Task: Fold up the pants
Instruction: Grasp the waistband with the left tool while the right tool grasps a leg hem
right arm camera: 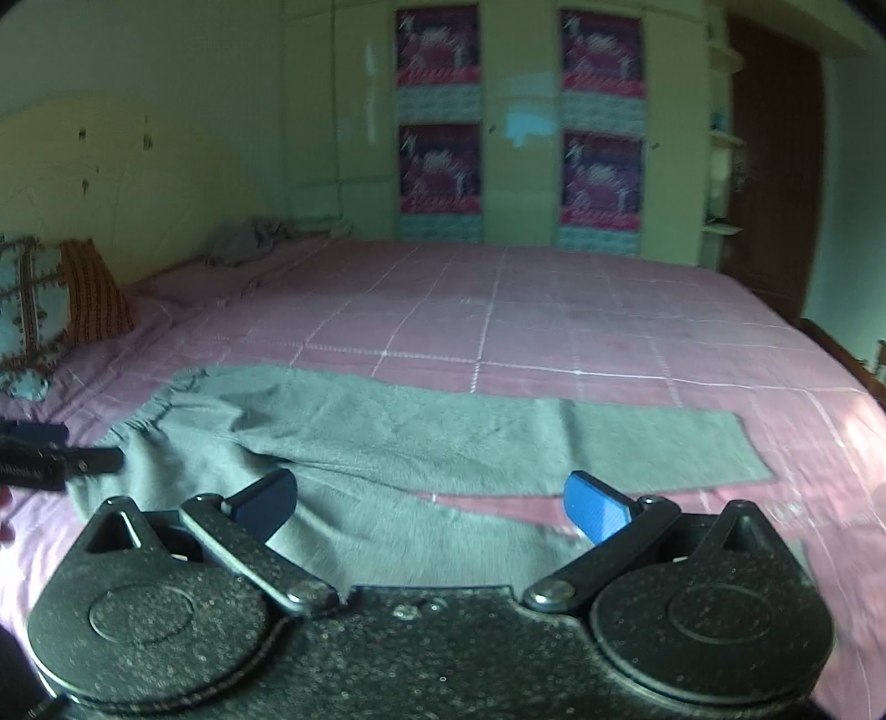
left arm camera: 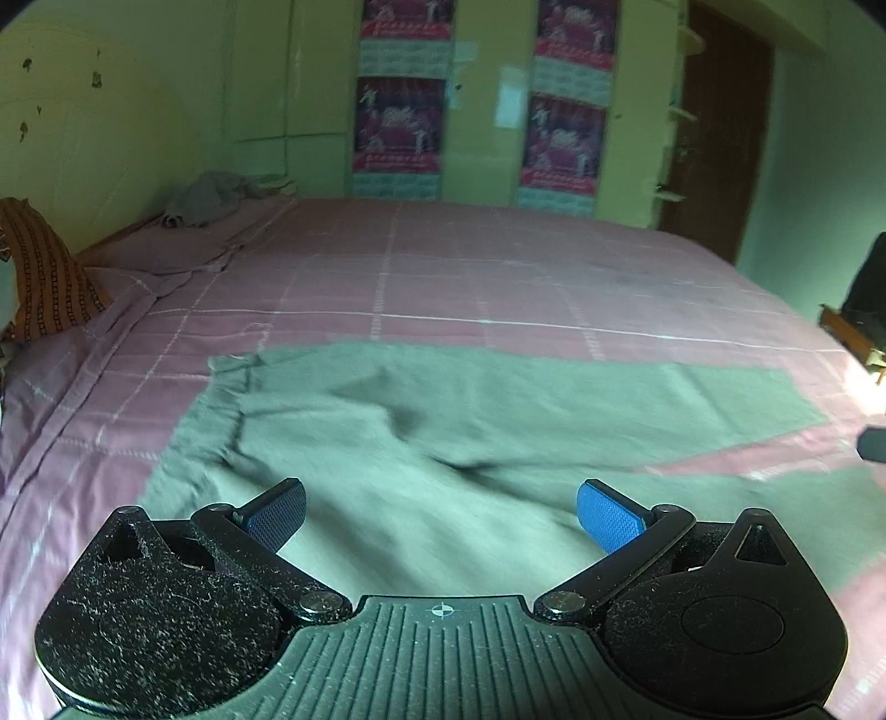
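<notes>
While grey pants (right arm camera: pixel 387 437) lie flat on the pink checked bed (right arm camera: pixel 554 310), waistband left, legs spread right, left gripper (left arm camera: pixel 441 512) and right gripper (right arm camera: pixel 430 501) hover above, fingers wide apart, gripping nothing.

Both grippers black w/ speckled round housings, silver pivot screws, blue textured pads (left arm camera: pixel 606 518)

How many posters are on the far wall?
4, in two columns of two: upper left, lower left, upper right, lower right. The upper ones are cut off by the frame; more may be hidden above.
</notes>
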`<state>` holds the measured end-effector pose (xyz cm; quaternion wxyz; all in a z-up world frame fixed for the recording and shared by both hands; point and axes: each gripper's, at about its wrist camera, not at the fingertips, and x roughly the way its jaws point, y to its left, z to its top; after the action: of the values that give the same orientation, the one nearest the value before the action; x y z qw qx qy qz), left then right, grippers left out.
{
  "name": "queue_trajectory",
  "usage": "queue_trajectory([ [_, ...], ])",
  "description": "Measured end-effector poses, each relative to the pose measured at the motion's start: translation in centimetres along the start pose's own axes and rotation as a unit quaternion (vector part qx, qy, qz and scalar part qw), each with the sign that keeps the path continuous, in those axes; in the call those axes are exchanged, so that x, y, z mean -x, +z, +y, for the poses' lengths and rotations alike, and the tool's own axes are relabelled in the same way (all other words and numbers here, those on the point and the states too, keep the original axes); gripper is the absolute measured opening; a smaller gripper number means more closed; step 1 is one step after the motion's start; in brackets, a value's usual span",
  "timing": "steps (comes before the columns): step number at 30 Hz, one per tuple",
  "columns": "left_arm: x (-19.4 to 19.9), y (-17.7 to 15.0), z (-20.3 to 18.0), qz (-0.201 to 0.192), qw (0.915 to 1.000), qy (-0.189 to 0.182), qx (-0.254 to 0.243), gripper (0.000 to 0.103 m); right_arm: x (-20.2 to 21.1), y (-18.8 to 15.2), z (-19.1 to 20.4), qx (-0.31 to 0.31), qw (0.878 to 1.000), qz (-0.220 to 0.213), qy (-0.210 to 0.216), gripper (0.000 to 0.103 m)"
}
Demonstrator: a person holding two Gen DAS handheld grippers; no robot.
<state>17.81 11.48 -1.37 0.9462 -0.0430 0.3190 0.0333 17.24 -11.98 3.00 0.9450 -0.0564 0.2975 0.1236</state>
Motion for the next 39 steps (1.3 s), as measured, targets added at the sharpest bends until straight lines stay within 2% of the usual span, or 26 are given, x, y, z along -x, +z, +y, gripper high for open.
queue_trajectory([
  [3, -4.8, 2.6, 3.5, 0.009, 0.9997, 0.022, 0.000, 0.103, -5.7, 1.8, -0.7, 0.027, 0.999, 0.034, 0.007, 0.102],
  [6, -9.4, 4.8, 7.2, 0.015, 0.9989, 0.042, -0.016, 0.103, -11.1, 3.4, -1.4, 0.040, 0.997, 0.057, 0.041, 0.099],
  [7, -11.0, 5.3, 8.6, 0.020, 0.9984, 0.047, -0.026, 0.103, -12.9, 3.8, -1.4, 0.052, 0.996, 0.059, 0.046, 0.093],
  [8, -12.6, 5.8, 10.0, 0.025, 0.9975, 0.059, -0.030, 0.103, -14.6, 4.3, -1.4, 0.064, 0.995, 0.061, 0.051, 0.077],
  [10, -15.6, 6.6, 12.7, 0.032, 0.9949, 0.088, -0.038, 0.103, -18.1, 5.0, -1.7, 0.075, 0.993, 0.073, 0.062, 0.059],
  [11, -17.2, 6.9, 14.1, 0.038, 0.9938, 0.098, -0.037, 0.098, -19.8, 5.3, -1.7, 0.079, 0.992, 0.075, 0.065, 0.059],
  [12, -18.7, 7.3, 15.5, 0.046, 0.9929, 0.105, -0.032, 0.082, -21.4, 5.5, -1.8, 0.083, 0.992, 0.075, 0.066, 0.059],
  [14, -21.8, 7.9, 17.8, 0.072, 0.9926, 0.096, -0.018, 0.069, -24.4, 5.8, -1.9, 0.095, 0.990, 0.076, 0.068, 0.064],
  [15, -23.2, 8.0, 18.6, 0.081, 0.9925, 0.090, -0.017, 0.069, -26.1, 5.9, -1.9, 0.102, 0.989, 0.079, 0.067, 0.064],
  [17, -25.9, 8.3, 19.6, 0.096, 0.9920, 0.079, -0.022, 0.070, -29.2, 6.2, -2.2, 0.110, 0.987, 0.093, 0.072, 0.064],
  [19, -27.8, 8.7, 20.5, 0.105, 0.9933, 0.045, -0.017, 0.075, -31.6, 6.3, -2.4, 0.129, 0.983, 0.104, 0.077, 0.064],
  [21, -29.4, 9.1, 20.5, 0.117, 0.9922, 0.032, -0.031, 0.083, -33.5, 6.4, -2.5, 0.149, 0.978, 0.113, 0.089, 0.064],
  [25, -32.2, 9.0, 20.9, 0.153, 0.9872, 0.015, -0.042, 0.083, -36.3, 6.1, -3.2, 0.171, 0.971, 0.133, 0.098, 0.061],
  [31, -34.0, 9.2, 21.8, 0.169, 0.9845, -0.025, -0.041, 0.084, -38.2, 6.1, -4.7, 0.168, 0.962, 0.159, 0.144, 0.062],
  [32, -34.1, 9.3, 21.7, 0.172, 0.9840, -0.027, -0.041, 0.081, -38.2, 6.1, -4.8, 0.178, 0.959, 0.163, 0.149, 0.061],
  [33, -34.1, 9.4, 21.7, 0.173, 0.9836, -0.031, -0.041, 0.068, -38.2, 6.2, -4.8, 0.187, 0.956, 0.166, 0.154, 0.059],
  [35, -33.8, 9.6, 21.3, 0.172, 0.9833, -0.042, -0.041, 0.052, -38.3, 6.6, -5.1, 0.191, 0.950, 0.176, 0.174, 0.046],
  [36, -33.8, 9.5, 21.5, 0.174, 0.9829, -0.047, -0.038, 0.045, -38.4, 6.6, -5.2, 0.194, 0.947, 0.181, 0.179, 0.043],
  [39, -33.9, 9.4, 21.8, 0.166, 0.9846, -0.051, -0.016, 0.039, -38.6, 6.7, -4.8, 0.194, 0.947, 0.190, 0.174, 0.030],
])
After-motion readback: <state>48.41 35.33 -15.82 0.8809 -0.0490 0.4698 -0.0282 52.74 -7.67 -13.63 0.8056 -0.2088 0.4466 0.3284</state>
